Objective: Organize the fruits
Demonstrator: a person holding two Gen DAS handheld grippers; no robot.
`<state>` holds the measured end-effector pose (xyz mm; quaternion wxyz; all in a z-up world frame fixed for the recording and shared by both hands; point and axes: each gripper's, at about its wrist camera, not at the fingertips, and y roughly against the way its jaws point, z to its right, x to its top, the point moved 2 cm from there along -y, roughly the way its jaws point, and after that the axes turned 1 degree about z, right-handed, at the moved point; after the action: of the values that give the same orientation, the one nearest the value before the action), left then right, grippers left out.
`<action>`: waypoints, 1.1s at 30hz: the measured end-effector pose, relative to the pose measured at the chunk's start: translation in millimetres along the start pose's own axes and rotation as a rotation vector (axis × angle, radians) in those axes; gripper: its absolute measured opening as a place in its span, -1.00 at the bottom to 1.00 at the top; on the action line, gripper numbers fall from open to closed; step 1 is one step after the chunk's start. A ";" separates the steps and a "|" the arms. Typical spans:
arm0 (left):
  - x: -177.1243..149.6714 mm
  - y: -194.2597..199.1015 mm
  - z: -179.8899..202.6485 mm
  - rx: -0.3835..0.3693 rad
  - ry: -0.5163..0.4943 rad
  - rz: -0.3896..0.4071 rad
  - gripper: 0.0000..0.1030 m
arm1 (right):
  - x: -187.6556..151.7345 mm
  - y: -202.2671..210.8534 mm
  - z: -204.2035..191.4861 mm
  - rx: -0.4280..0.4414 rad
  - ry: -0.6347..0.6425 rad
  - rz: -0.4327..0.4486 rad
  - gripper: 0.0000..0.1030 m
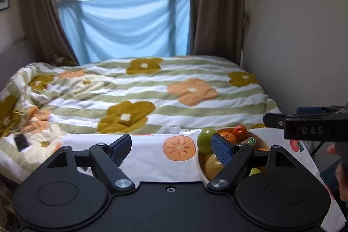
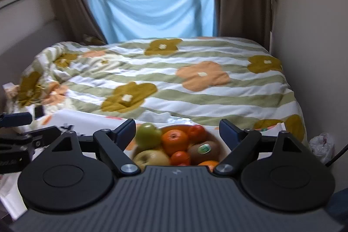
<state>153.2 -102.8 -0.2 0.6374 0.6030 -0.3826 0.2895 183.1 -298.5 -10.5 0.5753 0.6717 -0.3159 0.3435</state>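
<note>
Hovering released, left gripper point(image 1: 171, 148) over bare cloth, fruit bowl point(image 1: 201, 169) off past its right finger. Spread wide too, right gripper point(image 2: 177, 131), bowl straight ahead between its fingers. Green apple point(image 2: 148, 135) likely firm, smooth, prone to rolling; best pinched across its widest middle.

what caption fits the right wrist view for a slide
Open right tool poised over a bowl of apples, oranges and a kiwi, with a floral duvet behind.
</note>
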 end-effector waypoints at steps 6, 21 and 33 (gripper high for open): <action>-13.1 48.0 -8.4 0.027 0.019 0.032 0.63 | -18.2 54.4 -21.2 -0.002 0.014 0.008 0.92; -59.9 105.0 -34.1 -0.010 0.009 0.008 0.64 | -73.1 135.4 -58.8 -0.116 -0.025 -0.018 1.00; -66.5 114.0 -44.3 0.010 -0.007 0.049 1.00 | -81.1 144.7 -64.2 -0.211 -0.040 0.009 1.00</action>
<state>28.7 -40.8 7.4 0.6256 0.5977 -0.3982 0.3048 12.5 -252.6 9.5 0.6348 0.6128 -0.3648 0.2972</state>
